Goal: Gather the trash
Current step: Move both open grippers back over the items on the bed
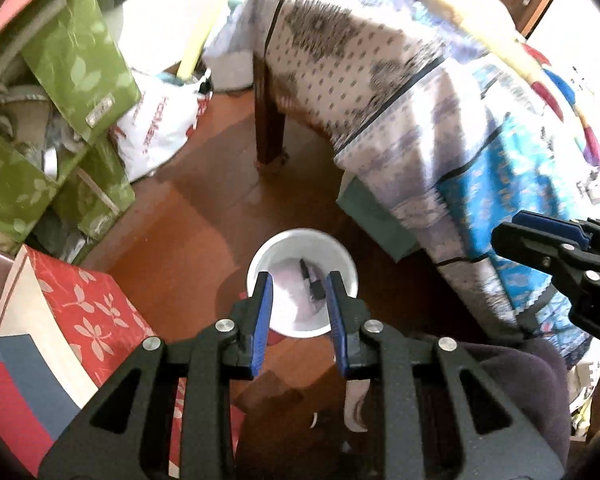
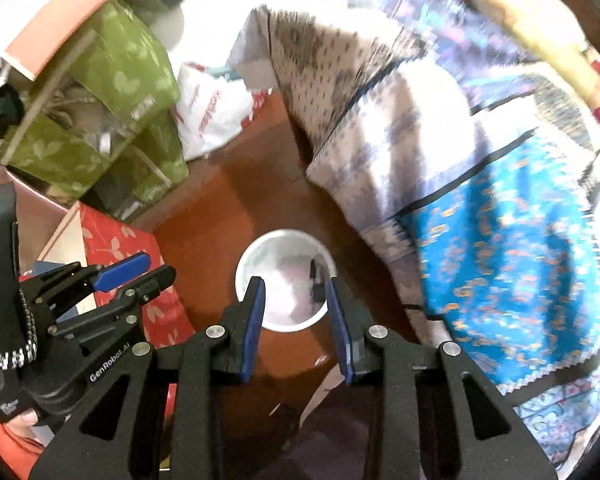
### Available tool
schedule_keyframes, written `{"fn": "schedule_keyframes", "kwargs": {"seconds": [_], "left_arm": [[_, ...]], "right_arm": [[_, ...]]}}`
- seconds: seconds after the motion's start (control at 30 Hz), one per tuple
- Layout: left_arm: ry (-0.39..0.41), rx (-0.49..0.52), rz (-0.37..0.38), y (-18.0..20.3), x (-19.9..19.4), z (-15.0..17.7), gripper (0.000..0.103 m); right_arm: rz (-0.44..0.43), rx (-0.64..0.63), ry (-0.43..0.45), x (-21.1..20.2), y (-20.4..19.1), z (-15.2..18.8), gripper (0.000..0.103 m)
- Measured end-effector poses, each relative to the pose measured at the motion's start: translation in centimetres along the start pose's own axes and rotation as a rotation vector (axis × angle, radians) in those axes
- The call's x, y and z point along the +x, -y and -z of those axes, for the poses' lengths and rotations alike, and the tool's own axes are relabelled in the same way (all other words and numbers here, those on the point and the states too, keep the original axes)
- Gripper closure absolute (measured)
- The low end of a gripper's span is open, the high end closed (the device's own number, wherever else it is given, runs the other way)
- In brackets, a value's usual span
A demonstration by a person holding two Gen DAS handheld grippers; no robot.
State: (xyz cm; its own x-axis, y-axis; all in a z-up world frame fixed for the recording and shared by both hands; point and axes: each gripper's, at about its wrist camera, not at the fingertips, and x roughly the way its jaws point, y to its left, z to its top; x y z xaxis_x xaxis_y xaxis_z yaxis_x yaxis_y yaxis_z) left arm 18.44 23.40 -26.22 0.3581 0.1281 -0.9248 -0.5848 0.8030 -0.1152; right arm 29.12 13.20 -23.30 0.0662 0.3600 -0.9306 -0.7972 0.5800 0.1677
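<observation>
Left wrist view shows the small round white plastic bin (image 1: 302,286) standing upright on the reddish-brown wooden floor (image 1: 204,216), directly below my left gripper (image 1: 299,280). Inside the bin I see one dark, small object (image 1: 312,286) lying against the inner wall; what it is I cannot tell. My left gripper is spread and empty, with its blue pads (image 1: 262,304) framing the bin mouth from above. In the right wrist view my right gripper (image 2: 296,284) is spread too, holds nothing, and hangs over the same bin.

Close around the bin are the patterned white and blue cloth (image 1: 440,128) hanging from the low table, the dark wooden table leg (image 1: 269,120), and a red box with white leaf print (image 1: 88,312). Further away stand green leaf-print boxes (image 1: 80,64) and a white plastic shopping bag (image 1: 160,124).

I judge that no trash is in either gripper now, so the next step needs a new piece. The risk is that both grippers are near each other above one small, light bin; a careless descent could knock it over and spill the content, or the two tools could collide. The hanging cloth is also near on the right side and could catch a finger.

Both grippers point steeply down to the floor, side by side, the right one seen at the right edge of the left view.
</observation>
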Motion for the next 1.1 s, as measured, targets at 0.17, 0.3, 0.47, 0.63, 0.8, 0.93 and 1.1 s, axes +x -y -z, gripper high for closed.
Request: {"fn": "schedule_keyframes", "kwargs": {"seconds": [0.17, 0.3, 0.47, 0.63, 0.8, 0.93, 1.1], "left_arm": [[0.085, 0.034, 0.009, 2.5, -3.8, -0.5, 0.077], [0.141, 0.079, 0.024, 5.1, -6.6, -0.7, 0.077], [0.193, 0.153, 0.054, 9.4, -9.2, -1.3, 0.077], [0.238, 0.233, 0.107, 14.7, -10.9, -1.9, 0.076], [0.286, 0.322, 0.148, 20.2, -12.0, -2.1, 0.074], [0.288, 0.378, 0.219, 24.8, -11.9, -2.3, 0.071], [0.268, 0.435, 0.293, 30.2, -10.8, -2.7, 0.07]], "right_arm": [[0.032, 0.008, 0.126, -5.3, 0.8, 0.9, 0.074], [0.042, 0.022, 0.197, -9.0, 1.9, 1.8, 0.074], [0.084, 0.054, 0.297, -13.6, 4.0, 3.5, 0.074], [0.154, 0.078, 0.369, -17.1, 6.6, 5.3, 0.074], [0.22, 0.142, 0.399, -19.7, 10.5, 7.7, 0.074], [0.258, 0.209, 0.405, -20.9, 13.8, 9.3, 0.074], [0.291, 0.325, 0.407, -22.4, 19.0, 11.6, 0.074]]}}
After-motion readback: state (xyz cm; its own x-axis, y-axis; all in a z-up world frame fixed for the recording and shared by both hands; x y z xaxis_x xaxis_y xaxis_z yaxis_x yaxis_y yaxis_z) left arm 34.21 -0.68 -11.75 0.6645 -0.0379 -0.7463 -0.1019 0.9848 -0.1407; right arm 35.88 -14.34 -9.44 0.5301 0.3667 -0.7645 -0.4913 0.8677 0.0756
